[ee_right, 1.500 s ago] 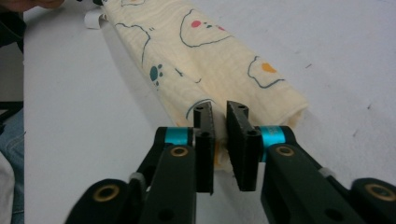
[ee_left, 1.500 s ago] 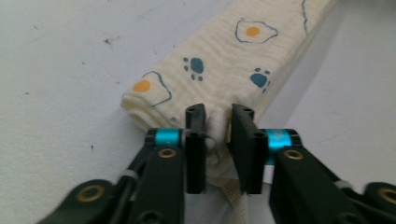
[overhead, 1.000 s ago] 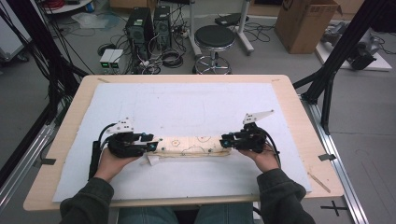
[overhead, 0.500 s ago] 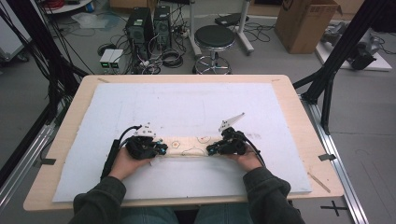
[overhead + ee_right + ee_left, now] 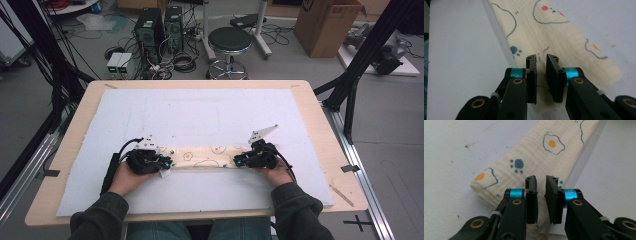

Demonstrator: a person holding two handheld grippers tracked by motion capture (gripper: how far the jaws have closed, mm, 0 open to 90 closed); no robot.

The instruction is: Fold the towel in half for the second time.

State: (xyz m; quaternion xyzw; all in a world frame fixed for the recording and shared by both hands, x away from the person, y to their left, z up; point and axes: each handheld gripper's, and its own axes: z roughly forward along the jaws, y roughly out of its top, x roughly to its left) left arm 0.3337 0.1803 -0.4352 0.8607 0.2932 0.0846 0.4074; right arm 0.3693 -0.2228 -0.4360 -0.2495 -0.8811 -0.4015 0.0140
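A cream cloth (image 5: 205, 156) printed with fried eggs and paw marks lies folded into a long narrow strip on the white mat (image 5: 210, 115). At the strip's left end is my left gripper (image 5: 167, 164), at its right end my right gripper (image 5: 236, 161). In the left gripper view the jaws (image 5: 541, 180) hover just over the cloth's (image 5: 536, 152) end with a narrow gap, and no fold is pinched. The right gripper's jaws (image 5: 541, 58) stand the same way over the cloth (image 5: 554, 32). Both pairs of jaws have just been opening a little.
The mat covers most of a wooden table (image 5: 320, 125). On the floor beyond it stand a black stool (image 5: 229, 42), computer cases (image 5: 160, 25) with cables and a cardboard box (image 5: 327, 22). Black frame poles (image 5: 370, 55) rise at both sides.
Both hands drew in toward each other along the strip, then back out to its ends. The right gripper has sunk a little. The cloth lies where it was.
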